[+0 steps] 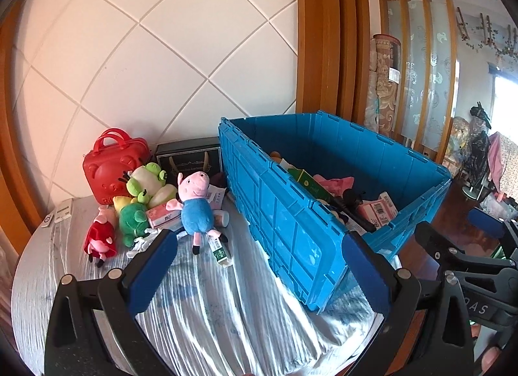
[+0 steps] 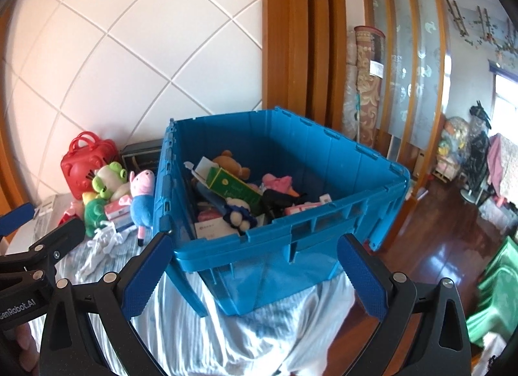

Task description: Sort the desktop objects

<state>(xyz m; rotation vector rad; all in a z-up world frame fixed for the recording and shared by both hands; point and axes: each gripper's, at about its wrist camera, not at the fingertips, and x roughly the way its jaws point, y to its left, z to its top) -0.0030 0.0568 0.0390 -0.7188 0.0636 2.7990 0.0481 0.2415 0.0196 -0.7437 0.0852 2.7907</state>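
Observation:
A blue plastic crate (image 1: 288, 230) (image 2: 285, 246) stands on the round table and holds boxes and soft toys, among them a green box (image 2: 233, 186). Left of it lies a pile: a pig plush in blue (image 1: 196, 210) (image 2: 142, 201), a pig plush in red (image 1: 100, 236), green frog plushes (image 1: 145, 178) (image 2: 108, 178), a pink box (image 1: 160, 217). My left gripper (image 1: 259, 275) is open and empty, above the table in front of the pile and crate. My right gripper (image 2: 255, 275) is open and empty, at the crate's near wall.
A red toy suitcase (image 1: 111, 165) and a dark gift box (image 1: 189, 157) stand at the back by the tiled wall. A small green-labelled box (image 1: 220, 249) lies near the blue pig. White remotes (image 1: 61, 210) lie at the table's left edge. A green stool (image 2: 492, 298) stands on the floor right.

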